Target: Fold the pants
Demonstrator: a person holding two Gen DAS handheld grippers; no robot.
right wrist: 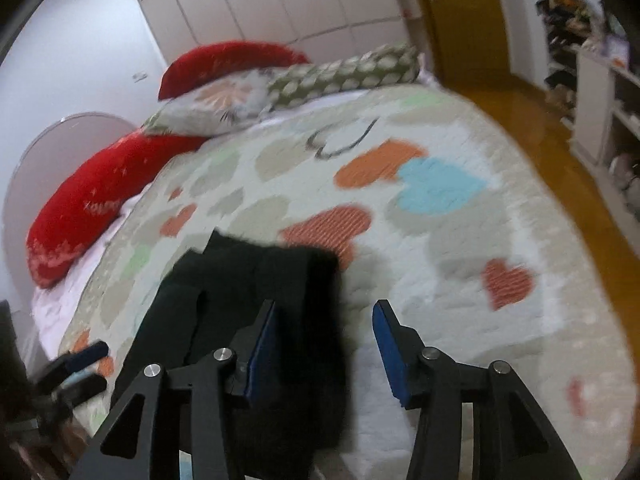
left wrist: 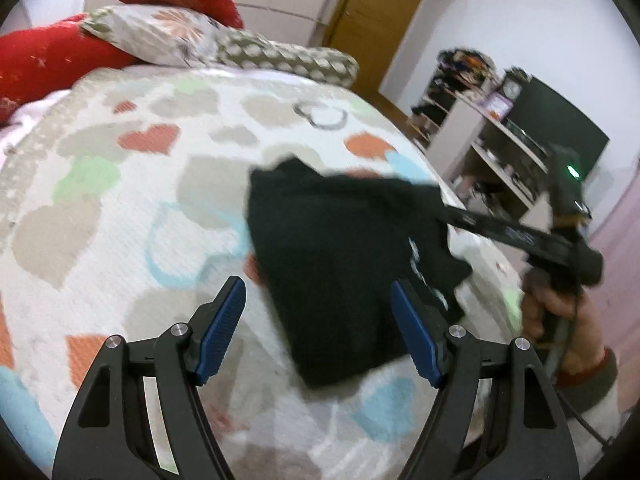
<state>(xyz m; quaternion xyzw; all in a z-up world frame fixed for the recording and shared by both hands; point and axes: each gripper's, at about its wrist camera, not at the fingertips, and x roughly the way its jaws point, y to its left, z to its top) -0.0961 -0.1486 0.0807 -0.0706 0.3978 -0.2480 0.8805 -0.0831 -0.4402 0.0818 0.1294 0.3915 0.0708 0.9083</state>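
The black pants (left wrist: 336,256) lie folded in a compact bundle on the heart-patterned bedspread (left wrist: 120,200). My left gripper (left wrist: 318,320) is open above the bundle's near edge, its blue pads on either side of it. My right gripper (right wrist: 324,344) is open over the bundle's right edge, which shows in the right wrist view (right wrist: 248,288). In the left wrist view the right gripper (left wrist: 452,216) reaches in from the right, its tips at the pants' far right corner; the pants hide whether they touch. The left gripper (right wrist: 80,364) shows blurred at the lower left of the right wrist view.
Red pillows (right wrist: 96,196) and patterned pillows (right wrist: 320,76) lie at the head of the bed. A wooden floor (right wrist: 560,152), a white shelf unit (left wrist: 480,140) with a dark screen (left wrist: 556,120) and a wooden door (left wrist: 380,12) lie to the right of the bed.
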